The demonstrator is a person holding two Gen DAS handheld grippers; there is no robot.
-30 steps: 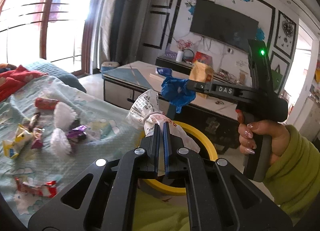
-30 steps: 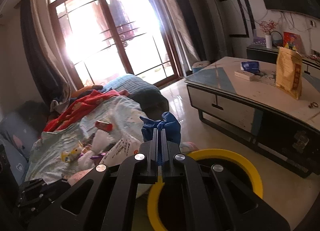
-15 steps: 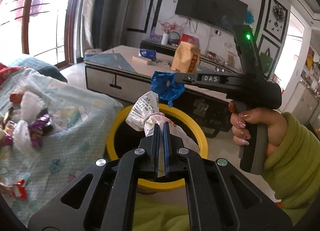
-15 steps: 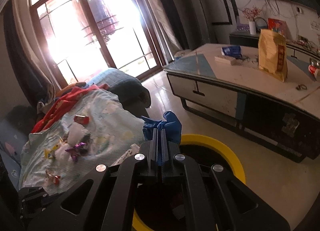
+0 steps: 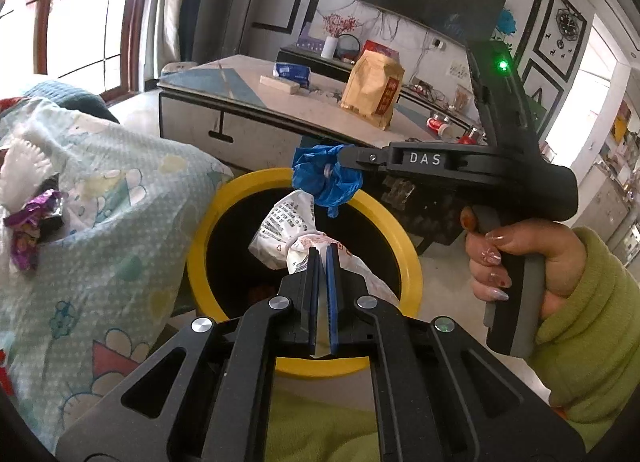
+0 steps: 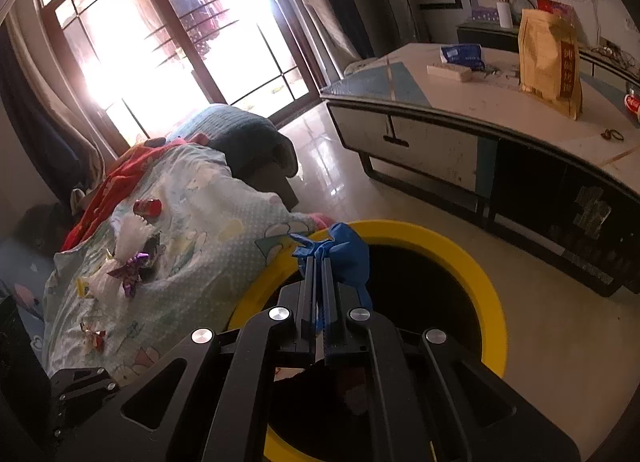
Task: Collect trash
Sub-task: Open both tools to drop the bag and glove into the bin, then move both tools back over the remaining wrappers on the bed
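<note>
Above yellow bin rim (image 5: pixel 412 274), two clamped wrappers

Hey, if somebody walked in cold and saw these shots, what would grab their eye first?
Probably the yellow-rimmed bin on the floor beside the blanket-covered sofa, with both grippers over its dark opening. The left gripper pinches a crumpled white printed wrapper; the right gripper pinches a wad of blue plastic. Candy wrappers lie scattered on the blanket.
</note>
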